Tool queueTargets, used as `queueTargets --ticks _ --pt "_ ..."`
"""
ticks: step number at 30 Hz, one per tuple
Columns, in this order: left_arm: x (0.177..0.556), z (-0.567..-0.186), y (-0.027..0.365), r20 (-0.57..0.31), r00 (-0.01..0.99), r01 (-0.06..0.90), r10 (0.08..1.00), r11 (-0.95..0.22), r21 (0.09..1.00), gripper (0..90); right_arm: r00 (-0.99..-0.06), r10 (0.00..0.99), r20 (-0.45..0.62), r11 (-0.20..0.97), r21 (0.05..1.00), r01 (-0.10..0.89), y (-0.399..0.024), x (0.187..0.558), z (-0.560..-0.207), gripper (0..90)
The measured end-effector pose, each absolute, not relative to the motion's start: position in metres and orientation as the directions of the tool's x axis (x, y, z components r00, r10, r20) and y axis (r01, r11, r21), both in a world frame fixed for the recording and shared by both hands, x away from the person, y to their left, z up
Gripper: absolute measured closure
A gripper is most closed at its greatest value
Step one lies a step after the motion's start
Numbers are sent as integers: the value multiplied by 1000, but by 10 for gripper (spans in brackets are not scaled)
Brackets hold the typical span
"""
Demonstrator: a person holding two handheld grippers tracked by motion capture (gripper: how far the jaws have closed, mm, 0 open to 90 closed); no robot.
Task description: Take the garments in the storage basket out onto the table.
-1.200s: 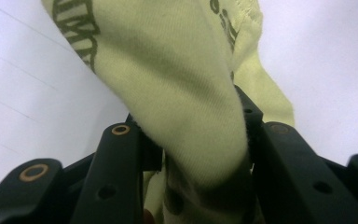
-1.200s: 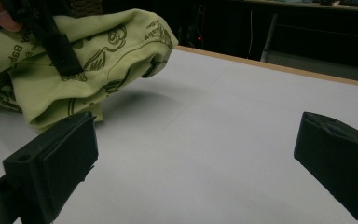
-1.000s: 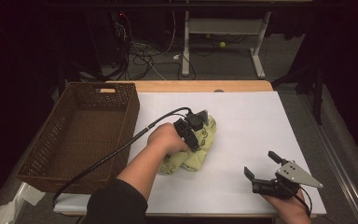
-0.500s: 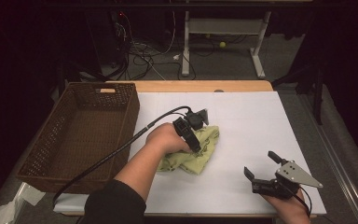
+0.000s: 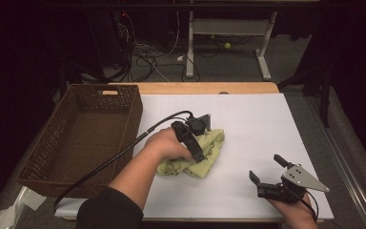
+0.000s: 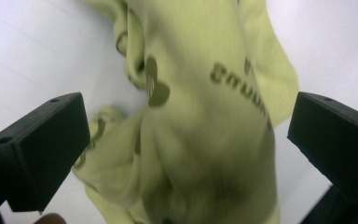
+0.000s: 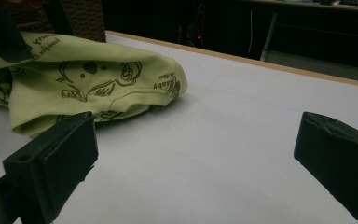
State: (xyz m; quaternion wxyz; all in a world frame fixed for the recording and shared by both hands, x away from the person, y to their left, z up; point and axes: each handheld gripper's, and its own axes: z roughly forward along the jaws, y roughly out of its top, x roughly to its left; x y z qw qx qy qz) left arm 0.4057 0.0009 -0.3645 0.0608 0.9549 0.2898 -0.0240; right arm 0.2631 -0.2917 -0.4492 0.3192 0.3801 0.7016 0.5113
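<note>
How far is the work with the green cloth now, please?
Done: the green cloth lies bunched on the white table, beside the basket. In hand: the left gripper hangs above it, jaws just opened, not pressing it. Left: the right gripper waits open, apart from the cloth.

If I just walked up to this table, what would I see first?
First you'd spot the crumpled yellow-green cloth with dark cartoon prints, lying in the middle of the white table. The left hand-held gripper hangs right over it, and its jaws have just been opening, so they stand wide with the cloth between them, not pinched. To the left stands a brown wicker basket, and the right hand-held gripper waits open near the front right corner.
</note>
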Motion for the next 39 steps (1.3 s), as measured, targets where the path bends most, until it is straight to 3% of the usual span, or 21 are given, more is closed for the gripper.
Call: queueTargets --ticks 15,39 --pt "385 -365 36 -92 810 587 579 -801 122 0 -508 860 -61 190 959 208 -291 264 -450 4" --pt "357 -409 73 -168 778 623 605 -777 90 0 -501 864 -54 184 960 213 -293 264 -450 4"
